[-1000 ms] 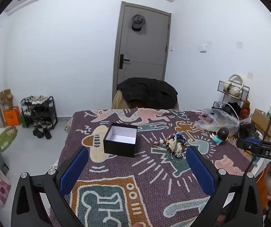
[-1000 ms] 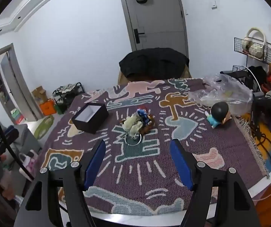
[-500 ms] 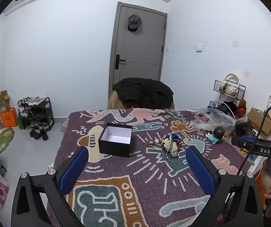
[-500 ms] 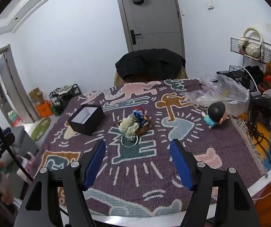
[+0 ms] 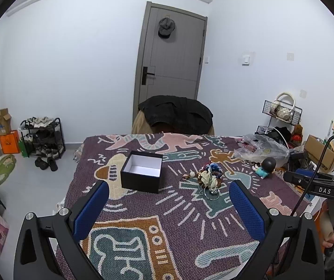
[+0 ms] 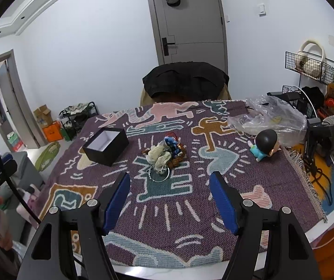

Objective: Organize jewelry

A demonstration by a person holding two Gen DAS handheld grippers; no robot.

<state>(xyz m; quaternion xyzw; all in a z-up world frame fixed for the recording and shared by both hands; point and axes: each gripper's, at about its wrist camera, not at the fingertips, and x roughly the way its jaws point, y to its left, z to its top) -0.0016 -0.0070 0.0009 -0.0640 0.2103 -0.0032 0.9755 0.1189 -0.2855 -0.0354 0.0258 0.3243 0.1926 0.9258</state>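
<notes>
A heap of jewelry [image 6: 164, 155] is seen near the middle of the bench [image 6: 260, 177], which is covered by a patterned purple cloth [image 5: 167, 217]. A metal ring [image 6: 159, 175] lies at the near edge of the heap. An open black box [image 5: 142, 171] with a white inside is set apart to the left of the heap. The left hand-held gripper [image 5: 168, 206] is held above the near part of the bench with its jaws spread wide, nothing between them. The right hand-held gripper [image 6: 169, 197] is likewise spread apart and empty, short of the heap. A small doll [image 6: 264, 144] lies to the right, beside a plastic bag [image 6: 269, 119].
</notes>
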